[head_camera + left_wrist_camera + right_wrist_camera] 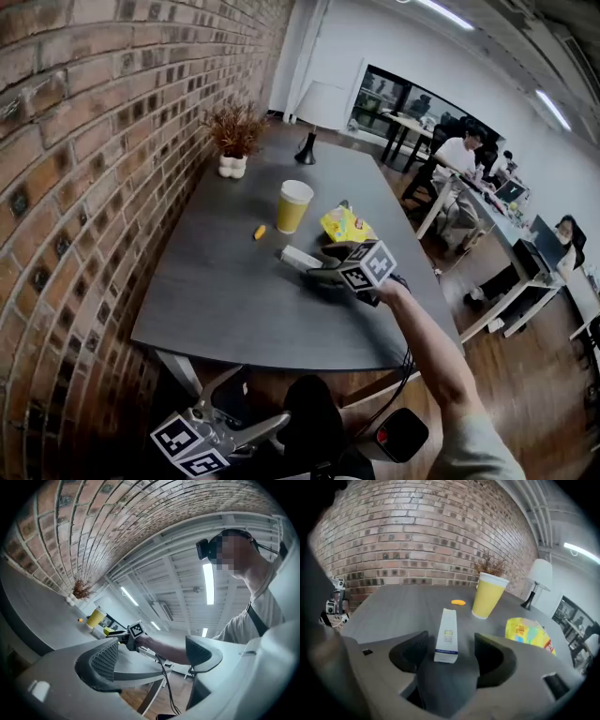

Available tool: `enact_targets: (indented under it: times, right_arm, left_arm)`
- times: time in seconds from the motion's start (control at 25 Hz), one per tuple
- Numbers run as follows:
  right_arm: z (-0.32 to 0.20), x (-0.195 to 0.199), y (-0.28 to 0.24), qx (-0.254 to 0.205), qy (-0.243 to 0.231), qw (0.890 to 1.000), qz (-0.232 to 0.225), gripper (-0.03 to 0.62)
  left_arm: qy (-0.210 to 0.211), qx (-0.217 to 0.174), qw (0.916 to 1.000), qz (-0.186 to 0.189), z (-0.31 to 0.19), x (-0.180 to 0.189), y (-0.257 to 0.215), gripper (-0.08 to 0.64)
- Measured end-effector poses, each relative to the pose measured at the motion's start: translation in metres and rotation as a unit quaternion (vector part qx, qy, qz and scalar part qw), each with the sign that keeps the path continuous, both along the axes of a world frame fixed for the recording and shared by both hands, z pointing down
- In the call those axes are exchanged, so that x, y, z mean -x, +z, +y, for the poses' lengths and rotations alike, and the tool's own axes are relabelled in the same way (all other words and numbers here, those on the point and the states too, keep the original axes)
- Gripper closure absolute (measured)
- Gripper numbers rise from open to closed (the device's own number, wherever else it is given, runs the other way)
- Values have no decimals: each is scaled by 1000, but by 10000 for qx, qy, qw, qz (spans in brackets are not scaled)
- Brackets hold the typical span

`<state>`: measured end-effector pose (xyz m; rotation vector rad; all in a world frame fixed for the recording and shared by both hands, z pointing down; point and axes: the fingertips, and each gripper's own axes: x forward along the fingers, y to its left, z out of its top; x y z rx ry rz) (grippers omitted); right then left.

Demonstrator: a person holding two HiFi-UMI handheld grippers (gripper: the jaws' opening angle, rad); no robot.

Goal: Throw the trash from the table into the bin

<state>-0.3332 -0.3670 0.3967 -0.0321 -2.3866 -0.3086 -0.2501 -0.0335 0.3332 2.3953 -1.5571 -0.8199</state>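
The white carton (446, 634) is seen lying flat on the grey table (393, 611), at 12 o'clock from the right gripper (449, 654). Its long axis is aligned from 6 to 12 o'clock, and it is framed by wide-open jaws without being touched. A yellow cup (488, 595) is placed beyond at 1 o'clock. The left gripper (152, 656) is held open and empty, farther off.
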Motion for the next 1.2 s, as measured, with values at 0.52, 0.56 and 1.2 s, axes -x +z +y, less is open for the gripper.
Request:
enact_targets:
  times: [0.52, 0.56, 1.2]
  right_arm:
    - [105, -56, -60, 174, -416, 9904, -1309, 442]
    - [121, -71, -70, 363, -416, 9850, -1637, 442]
    - [137, -299, -148, -556, 1296, 9093, -3915, 442]
  left_arm:
    - [102, 48, 9999, -57, -4, -13, 2, 127]
    - [134, 53, 9999, -38, -5, -14, 2, 127]
    - [1453, -18, 9891, -232, -64, -111, -2, 135]
